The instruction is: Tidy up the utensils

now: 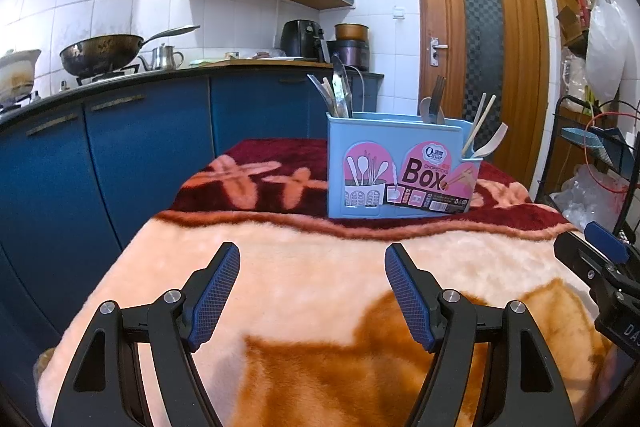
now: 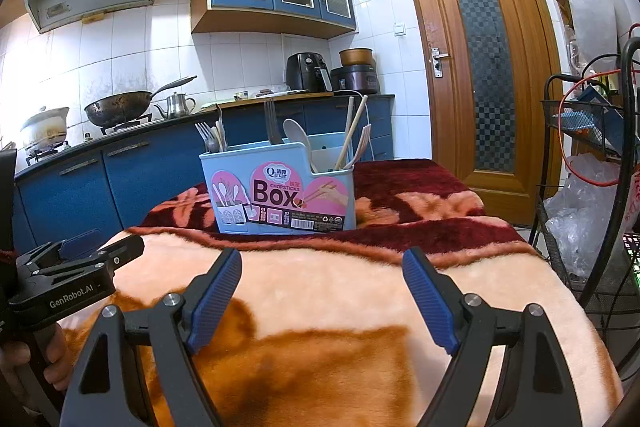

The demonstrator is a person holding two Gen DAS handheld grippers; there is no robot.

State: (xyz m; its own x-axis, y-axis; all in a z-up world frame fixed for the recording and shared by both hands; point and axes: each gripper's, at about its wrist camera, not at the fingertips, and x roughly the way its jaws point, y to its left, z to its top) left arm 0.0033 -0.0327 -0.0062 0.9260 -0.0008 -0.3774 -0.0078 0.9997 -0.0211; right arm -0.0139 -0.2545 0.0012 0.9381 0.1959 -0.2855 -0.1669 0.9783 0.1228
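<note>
both grippers level and empty, utensil box ahead

left gripper [image 1: 312,255] sits low over the blanket [image 1: 312,267], pointing fwd at the utensil box [image 1: 400,171], fingers spread wide w/ nothing between them. right gripper [image 2: 322,261] is in much the same pose: level, aimed at the box, fingers wide apart, empty. the two are side by side; in the right wrist view the left unit shows at the left edge w/ a hand [image 2: 24,367] wrapped on its handle, and in the left wrist view part of the right unit pokes in at the right edge.

box is light blue w/ a pink label, upright on the dark red far part of the blanket, well apart from both sets of fingers. its left compartment holds metal forks [image 2: 206,137] and other utensils, middle has a fork and a pale spoon [image 2: 296,137], lower right compartment holds chopsticks [image 2: 352,131] and pale utensils, all standing or leaning handle-down. bkgd: blue cabinets [image 1: 140,147], wok [image 1: 104,53] on the stove, wooden door [image 1: 480,47].
</note>
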